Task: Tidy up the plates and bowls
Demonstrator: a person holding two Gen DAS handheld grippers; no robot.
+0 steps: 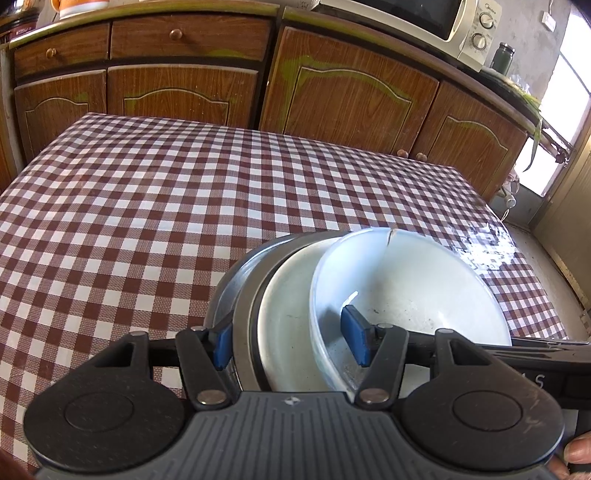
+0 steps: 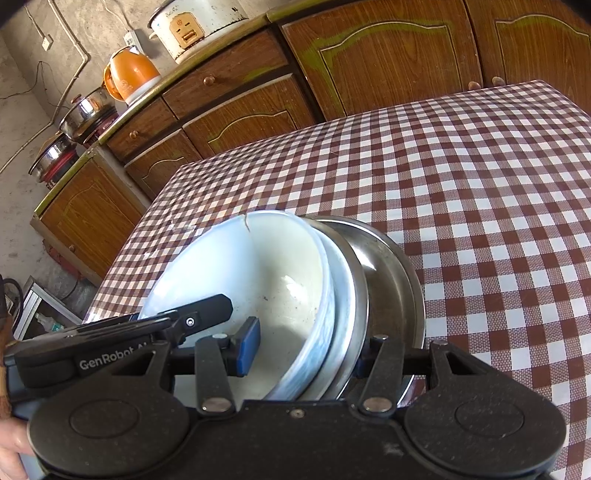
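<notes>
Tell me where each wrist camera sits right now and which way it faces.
Left wrist: behind the left claw, angled down over the checked table toward cabinets and microwave; a fingertip shows.
Right wrist: behind the right claw, angled down toward cabinets, rice cooker, orange kettle; a hand shows.
Shared: the nested stack, each claw clamped on a rim side, its cracked white bowl and steel basin.
</notes>
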